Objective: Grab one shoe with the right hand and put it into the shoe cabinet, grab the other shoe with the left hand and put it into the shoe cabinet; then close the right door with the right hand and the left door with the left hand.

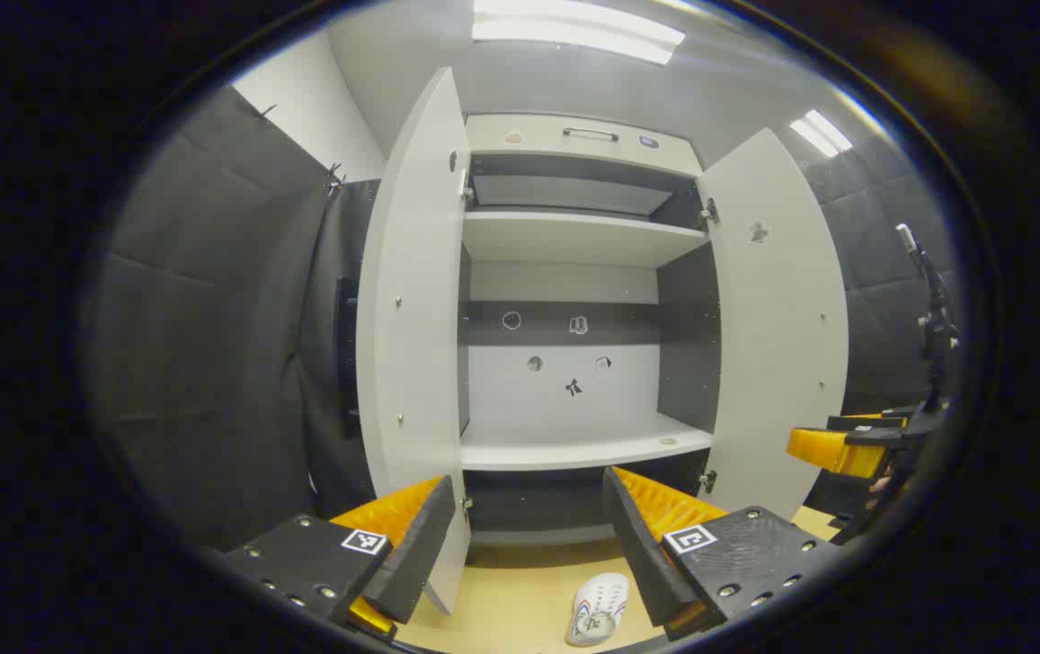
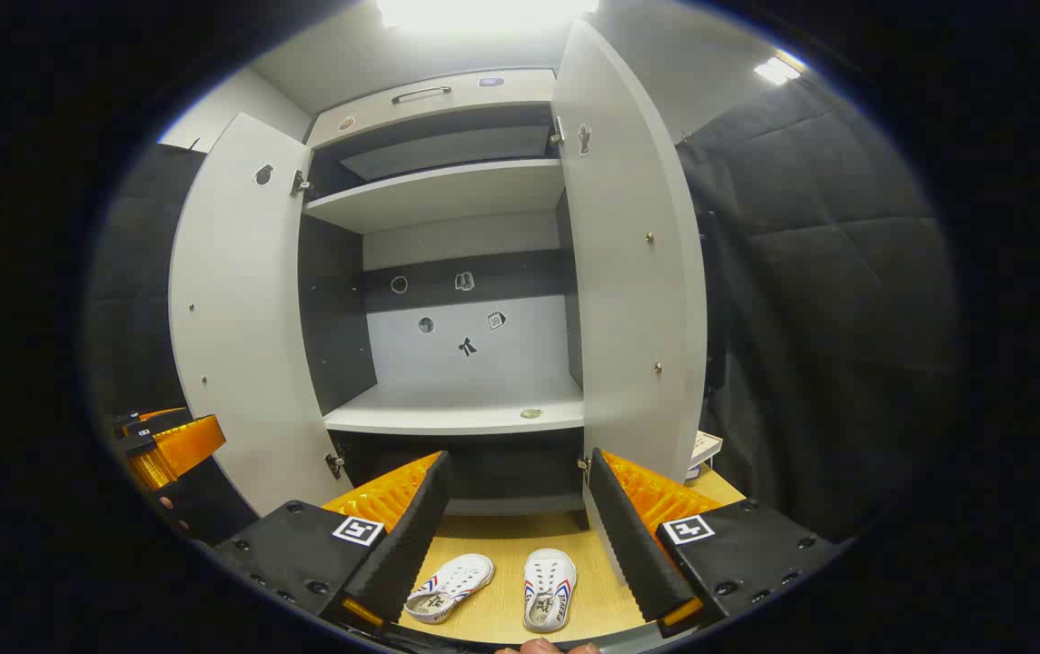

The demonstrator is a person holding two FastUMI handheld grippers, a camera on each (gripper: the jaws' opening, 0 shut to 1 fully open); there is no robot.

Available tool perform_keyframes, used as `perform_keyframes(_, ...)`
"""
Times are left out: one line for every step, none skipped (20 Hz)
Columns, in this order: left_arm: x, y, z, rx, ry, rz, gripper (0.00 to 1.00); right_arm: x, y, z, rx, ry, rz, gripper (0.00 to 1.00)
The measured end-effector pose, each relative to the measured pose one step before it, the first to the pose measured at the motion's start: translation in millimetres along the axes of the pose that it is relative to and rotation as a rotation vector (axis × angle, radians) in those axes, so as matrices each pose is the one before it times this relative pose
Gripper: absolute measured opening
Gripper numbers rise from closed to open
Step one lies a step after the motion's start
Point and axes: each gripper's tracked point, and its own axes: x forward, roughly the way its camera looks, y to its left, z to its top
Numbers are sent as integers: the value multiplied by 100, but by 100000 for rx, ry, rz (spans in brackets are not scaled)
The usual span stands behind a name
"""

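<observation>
On the floor: we see two white slip-on shoes, one [image 2: 450, 587] beside the other [image 2: 549, 588], before the open white shoe cabinet [image 2: 447, 418].
Left gripper [image 1: 529, 554]: we hold it wide open, empty.
Right gripper [image 2: 510, 545]: wide open, empty.

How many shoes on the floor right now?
2. Both lie on the floor before the open cabinet: the left shoe turned at an angle, the right shoe beside it, pointing straight at the cabinet. Neither gripper holds one.

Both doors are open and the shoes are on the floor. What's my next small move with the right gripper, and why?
Probably lower the right gripper, jaws open and empty, toward the nearer shoe on the wooden floor. Both shoes lie in front of the open cabinet, whose shelf awaits them; the other shoe lies beside it, tilted.
</observation>
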Motion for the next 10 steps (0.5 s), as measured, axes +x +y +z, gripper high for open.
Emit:
perform_keyframes(-5, -87, -84, 237, 343, -333, 99, 198, -43, -199, -367, 671, -23, 96)
perform_keyframes(-92, 225, -72, 961, 75, 846, 99, 271, -172, -175, -630, 1073, -1005, 96)
perform_keyframes(39, 446, -55, 554, -48, 1099, 94, 210, -378, -363, -665, 1312, -1838, 93)
perform_keyframes(24, 125, -169, -523, 158, 69, 94, 225, -400, -337, -448, 1087, -2102, 92)
perform_keyframes(5, -51, -96, -1200, 270, -442, 94, 141, -24, -227, -275, 1195, -590, 96)
perform_keyframes(73, 80, -163, -1520, 363, -200, 92, 4, 167, -276, -127, 984, 417, 92)
perform_keyframes(-4, 120, -106, -919, 414, 244, 96, 42, 232, 3, -36, 336, 417, 95)
perform_keyframes(-103, 84, -275, -546, 504, 324, 94, -34, 245, 18, -105, -143, 710, 96)
perform_keyframes(-47, 142, -245, -319, 415, 357, 94, 48, 388, 79, -294, -46, 1250, 95)
perform_keyframes(-86, 97, -78, -210, 184, 363, 94, -15, 401, -106, -267, 281, 1565, 95)
